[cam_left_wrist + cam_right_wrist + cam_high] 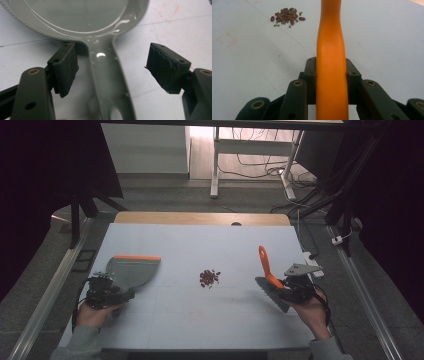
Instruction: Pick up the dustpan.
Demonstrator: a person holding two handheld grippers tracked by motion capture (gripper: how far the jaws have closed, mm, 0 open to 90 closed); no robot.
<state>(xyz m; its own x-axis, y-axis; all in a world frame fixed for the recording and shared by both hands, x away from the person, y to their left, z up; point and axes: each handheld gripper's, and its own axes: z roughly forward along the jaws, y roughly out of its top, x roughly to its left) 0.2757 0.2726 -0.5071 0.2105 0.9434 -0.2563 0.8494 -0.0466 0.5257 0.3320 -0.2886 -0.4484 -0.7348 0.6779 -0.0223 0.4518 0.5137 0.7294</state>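
High view looks down; both claw views sit close above the table [200,310].

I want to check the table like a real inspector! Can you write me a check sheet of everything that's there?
Surface: pale blue table top, flat, with faint marks.
Job's things: grey dustpan lying flat at the left; small pile of beans mid-table; brush with orange handle and grey bristles, lifted at the right.
Clutter: nothing seen.
Grippers: left gripper open, its pads either side of the dustpan's handle, not pressing; right gripper shut on the brush handle.
Cables: black cable by the left hand; loose wires on the floor beyond the table.
Surroundings: white desk legs, dark curtains, grey floor.
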